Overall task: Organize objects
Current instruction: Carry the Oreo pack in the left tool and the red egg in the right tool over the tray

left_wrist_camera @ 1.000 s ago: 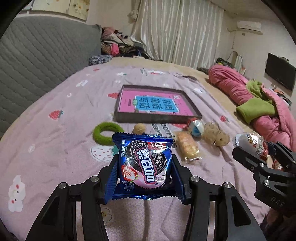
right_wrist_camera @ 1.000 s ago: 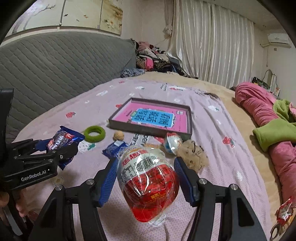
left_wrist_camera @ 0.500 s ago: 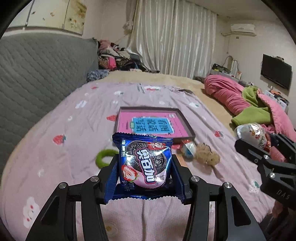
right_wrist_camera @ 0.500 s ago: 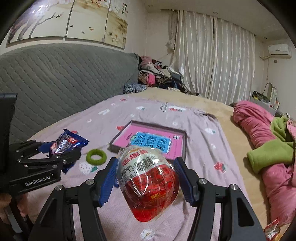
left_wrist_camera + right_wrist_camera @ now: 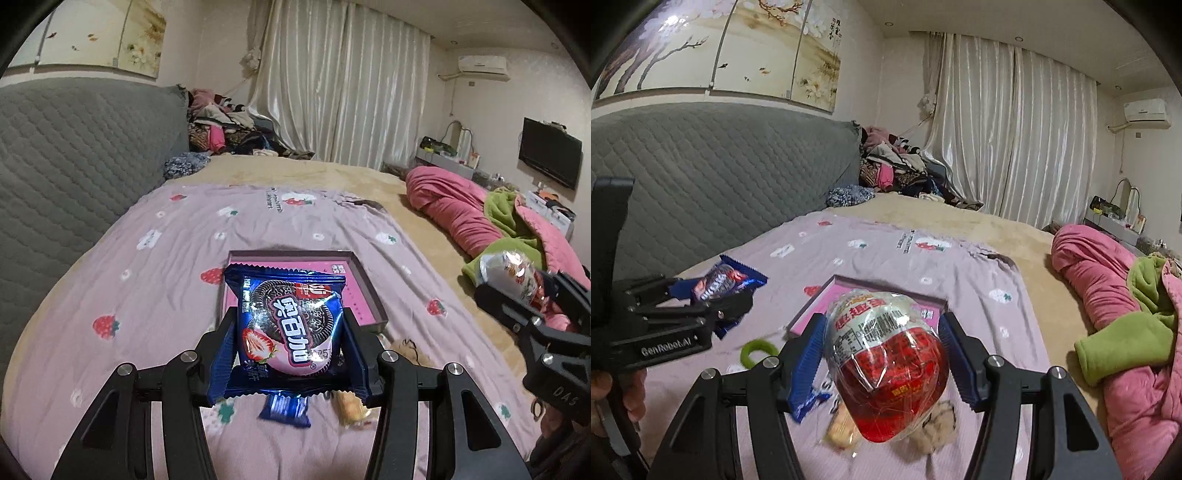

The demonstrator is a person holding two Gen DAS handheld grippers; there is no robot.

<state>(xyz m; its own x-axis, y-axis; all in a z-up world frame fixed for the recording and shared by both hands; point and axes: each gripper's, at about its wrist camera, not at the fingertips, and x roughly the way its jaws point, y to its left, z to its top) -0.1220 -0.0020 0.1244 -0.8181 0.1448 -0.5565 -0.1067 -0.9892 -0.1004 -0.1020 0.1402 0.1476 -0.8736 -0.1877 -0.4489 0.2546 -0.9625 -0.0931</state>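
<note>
Progress looks early: as far as it shows, the pink-lined tray [image 5: 364,291] near the middle of the bed [image 5: 147,280] holds nothing, though the held items hide much of its floor. Both carried items are in the air over the near part of the bed, neither yet placed. Left gripper [image 5: 289,332] is clamped on a blue cookie packet [image 5: 290,325], pads pressing its side seams; the packet stands upright, printed face toward the camera, long axis roughly vertical, top edge tipped slightly away. Right gripper [image 5: 882,354] is closed around a foil-wrapped egg [image 5: 886,365], white end up and away toward the tray, red end down and near; its long axis runs along the fingers, leaning a little left. Left on the sheet near the bed's front edge: a green ring [image 5: 753,352], a small blue wrapper [image 5: 285,408], a yellowish snack [image 5: 351,406] and a fuzzy brown item [image 5: 940,428]. Judged remaining: both placements, then those four.
</note>
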